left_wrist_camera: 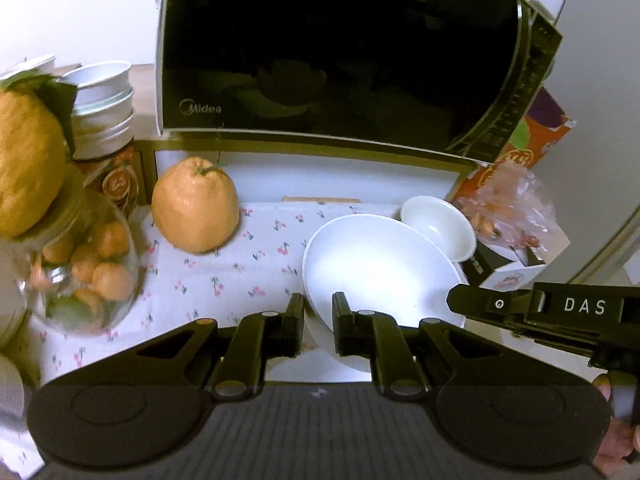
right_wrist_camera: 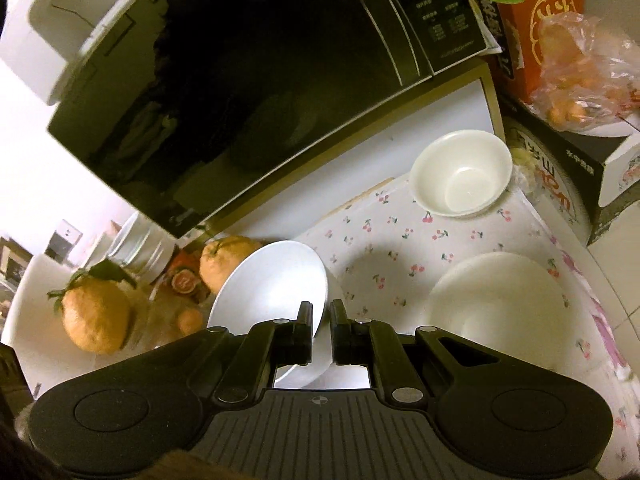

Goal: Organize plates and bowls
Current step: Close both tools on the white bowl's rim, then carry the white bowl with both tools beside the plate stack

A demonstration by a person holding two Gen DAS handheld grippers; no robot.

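Observation:
In the left wrist view my left gripper [left_wrist_camera: 319, 320] is shut on the near rim of a large white plate [left_wrist_camera: 380, 268], held tilted above the cherry-print cloth [left_wrist_camera: 240, 276]. My right gripper [left_wrist_camera: 472, 300] reaches in from the right at the plate's other rim. In the right wrist view my right gripper [right_wrist_camera: 321, 328] is shut on the edge of the same white plate [right_wrist_camera: 272, 280]. A small white bowl [right_wrist_camera: 460, 172] stands at the back right, also seen in the left wrist view [left_wrist_camera: 438, 226]. Another white plate [right_wrist_camera: 496, 296] lies flat at the right.
A black Midea microwave [left_wrist_camera: 340, 52] stands close behind. A large orange [left_wrist_camera: 196, 208], a glass jar of small oranges [left_wrist_camera: 80, 264] and stacked white bowls [left_wrist_camera: 104, 108] are at the left. An orange box [right_wrist_camera: 540, 20] and bagged fruit [right_wrist_camera: 580, 76] are at the right.

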